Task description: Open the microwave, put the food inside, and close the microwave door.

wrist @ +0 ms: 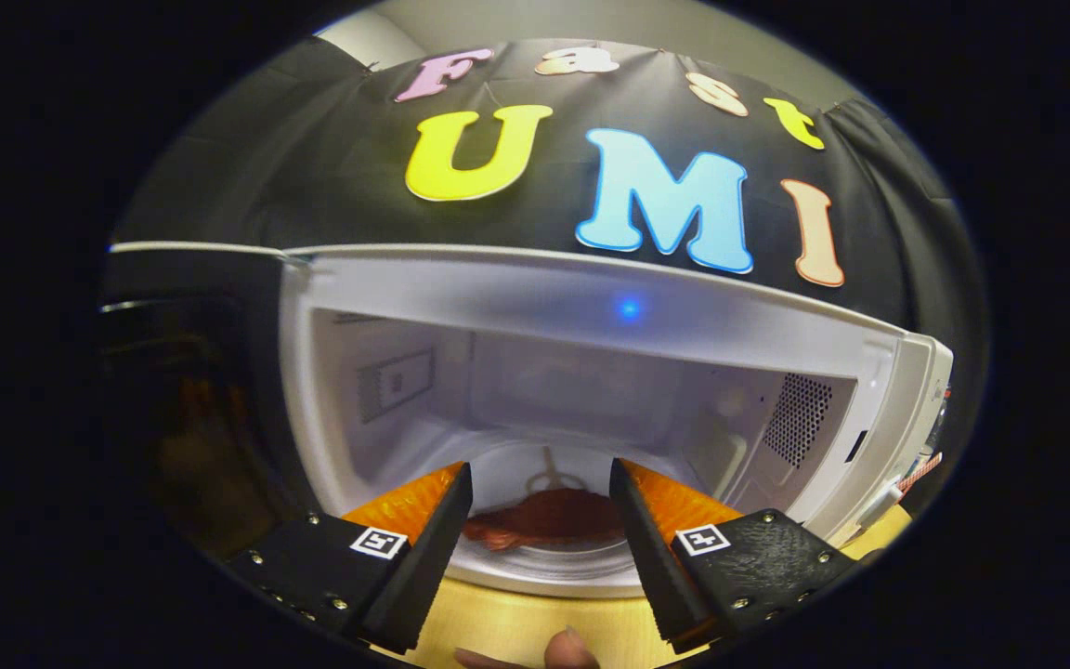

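Microwave [591, 316] stands open on the counter [535, 627] with door [191, 400] swung left, food [544, 520] already on its turntable [544, 571] just beyond our claw [541, 497], which is spread and empty, so we judge only door-closing remains.

Apart from the booth wall's letters, no text can be read.

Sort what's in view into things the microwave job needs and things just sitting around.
Job:
- microwave, door swung open
- reddish-brown food on the turntable, ahead of the open gripper

Just there:
- wooden table
- fingertip below the gripper
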Available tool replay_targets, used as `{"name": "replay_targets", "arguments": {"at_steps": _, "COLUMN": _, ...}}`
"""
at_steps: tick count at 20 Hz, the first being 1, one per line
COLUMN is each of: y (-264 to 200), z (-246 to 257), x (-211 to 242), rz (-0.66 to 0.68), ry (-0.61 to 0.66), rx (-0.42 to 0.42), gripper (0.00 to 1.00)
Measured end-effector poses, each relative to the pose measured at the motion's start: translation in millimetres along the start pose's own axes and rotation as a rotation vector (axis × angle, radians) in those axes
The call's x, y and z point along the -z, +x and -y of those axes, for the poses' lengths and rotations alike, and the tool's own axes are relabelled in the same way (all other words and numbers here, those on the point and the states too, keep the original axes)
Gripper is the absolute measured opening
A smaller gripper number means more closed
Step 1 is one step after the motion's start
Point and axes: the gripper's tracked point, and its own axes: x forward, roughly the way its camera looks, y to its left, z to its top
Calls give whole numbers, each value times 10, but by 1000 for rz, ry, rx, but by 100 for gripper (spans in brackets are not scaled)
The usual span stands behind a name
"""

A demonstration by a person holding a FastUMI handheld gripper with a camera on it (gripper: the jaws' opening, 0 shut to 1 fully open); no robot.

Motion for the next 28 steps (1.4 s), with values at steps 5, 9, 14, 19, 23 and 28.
{"name": "replay_targets", "arguments": {"at_steps": 5, "y": -1118, "z": -661, "x": -553, "rz": 92, "ry": 24, "rx": -223, "gripper": 90}}
{"name": "replay_targets", "arguments": {"at_steps": 9, "y": -2028, "z": -1018, "x": -1042, "rz": 188, "ry": 65, "rx": -357, "gripper": 90}}
{"name": "replay_targets", "arguments": {"at_steps": 14, "y": -3026, "z": -1440, "x": -1598, "rz": 318, "ry": 104, "rx": -504, "gripper": 89}}
{"name": "replay_targets", "arguments": {"at_steps": 19, "y": -3641, "z": -2133, "x": -1605, "rz": 332, "ry": 44, "rx": -696, "gripper": 90}}
{"name": "replay_targets", "arguments": {"at_steps": 23, "y": -3830, "z": -2705, "x": -1253, "rz": 238, "ry": 49, "rx": -788, "gripper": 83}}
{"name": "replay_targets", "arguments": {"at_steps": 28, "y": -3581, "z": -2958, "x": -681, "rz": 134, "ry": -10, "rx": -755, "gripper": 42}}
